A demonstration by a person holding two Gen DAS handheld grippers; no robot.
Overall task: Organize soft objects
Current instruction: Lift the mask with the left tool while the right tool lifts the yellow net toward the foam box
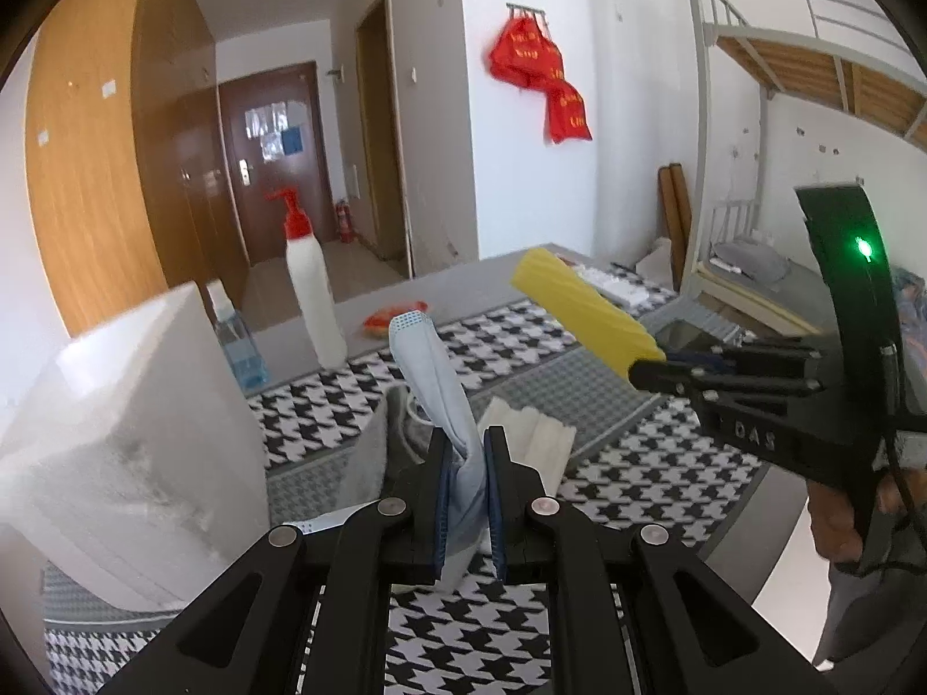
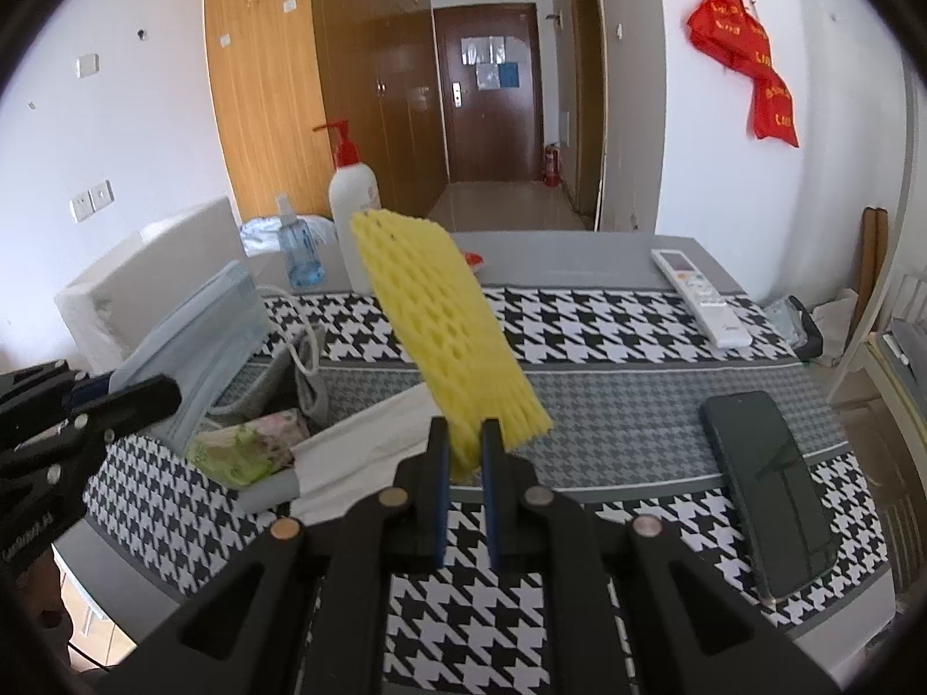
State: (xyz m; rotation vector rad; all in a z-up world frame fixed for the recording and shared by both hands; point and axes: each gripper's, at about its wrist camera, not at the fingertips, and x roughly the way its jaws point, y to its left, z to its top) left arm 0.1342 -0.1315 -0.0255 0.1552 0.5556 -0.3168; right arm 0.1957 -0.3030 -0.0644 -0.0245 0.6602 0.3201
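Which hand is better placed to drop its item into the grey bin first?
Left, probably. The left gripper holds the mask right above the bin; the right gripper holds the foam net further off.

The white box [image 1: 133,434] is blurred and cut off at the left; the worktop [image 2: 579,266] hides the floor behind it.
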